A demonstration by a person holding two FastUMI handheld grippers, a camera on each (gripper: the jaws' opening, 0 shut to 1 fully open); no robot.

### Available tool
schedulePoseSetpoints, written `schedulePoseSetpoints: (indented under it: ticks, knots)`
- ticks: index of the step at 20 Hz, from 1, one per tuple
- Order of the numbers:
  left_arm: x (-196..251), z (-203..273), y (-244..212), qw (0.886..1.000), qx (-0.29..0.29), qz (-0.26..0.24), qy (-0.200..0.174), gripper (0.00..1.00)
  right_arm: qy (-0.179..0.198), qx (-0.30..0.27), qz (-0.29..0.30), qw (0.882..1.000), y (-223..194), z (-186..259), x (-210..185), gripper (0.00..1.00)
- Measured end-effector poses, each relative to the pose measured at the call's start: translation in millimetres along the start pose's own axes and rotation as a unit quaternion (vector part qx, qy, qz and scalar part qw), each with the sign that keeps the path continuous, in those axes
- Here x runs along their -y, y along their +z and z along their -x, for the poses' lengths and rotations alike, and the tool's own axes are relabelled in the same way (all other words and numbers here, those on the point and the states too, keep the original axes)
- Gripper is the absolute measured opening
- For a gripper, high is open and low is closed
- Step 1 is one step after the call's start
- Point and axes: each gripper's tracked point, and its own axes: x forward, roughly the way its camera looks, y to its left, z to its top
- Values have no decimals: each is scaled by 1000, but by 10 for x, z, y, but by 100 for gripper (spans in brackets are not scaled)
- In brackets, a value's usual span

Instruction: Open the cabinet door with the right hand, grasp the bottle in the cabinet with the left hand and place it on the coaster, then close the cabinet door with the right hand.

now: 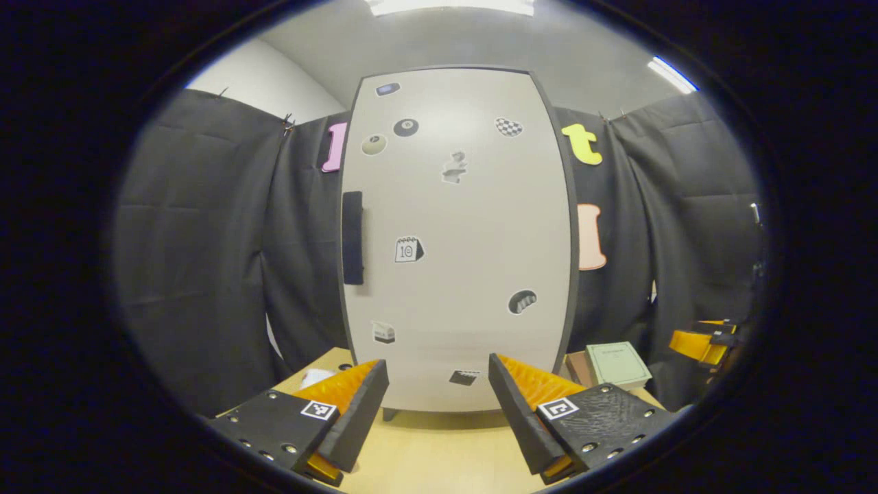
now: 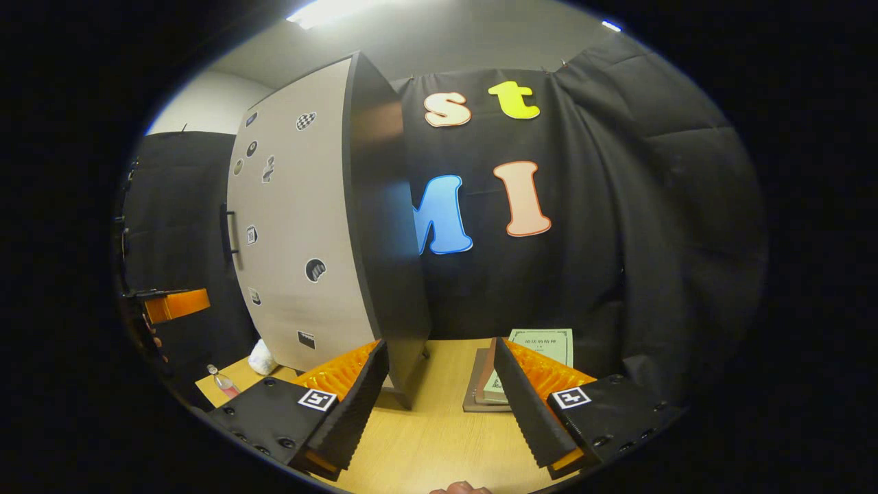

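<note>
The cabinet (image 1: 459, 226) stands upright on the wooden table, its pale door covered with small stickers and fully closed, hiding the inside. A black vertical handle (image 1: 352, 237) sits at the door's left edge. My left gripper (image 1: 439, 405) faces the door squarely, a short way back, open and holding nothing. My right gripper (image 2: 439, 405) is open too and points at the cabinet's dark right side (image 2: 384, 240); from there the door front (image 2: 295, 240) and handle (image 2: 230, 233) lie off to the left. Each view catches the other gripper at its edge: the right one (image 1: 706, 339), the left one (image 2: 175, 304).
A stack of books (image 2: 528, 363) lies on the table (image 2: 439, 439) right of the cabinet, also seen as books (image 1: 617, 363). A white crumpled object (image 2: 263, 357) and a small slim item (image 2: 223, 381) lie left of the cabinet. Black cloth walls close the booth.
</note>
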Motion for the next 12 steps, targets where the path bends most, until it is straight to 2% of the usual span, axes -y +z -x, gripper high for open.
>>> schedulePoseSetpoints:
  ticks: [3, 7, 12]
  knots:
    - [100, 80, -9, 1000, 8, 13, 13, 91, 9, 10, -4, 1000, 47, 3, 163, 98]
    - [92, 102, 98, 999, 24, 0, 30, 89, 16, 22, -5, 1000, 140, 28, 254, 98]
    - [-24, 127, 113, 998, 30, 38, 38, 91, 25, 23, -5, 999, 180, 23, 175, 98]
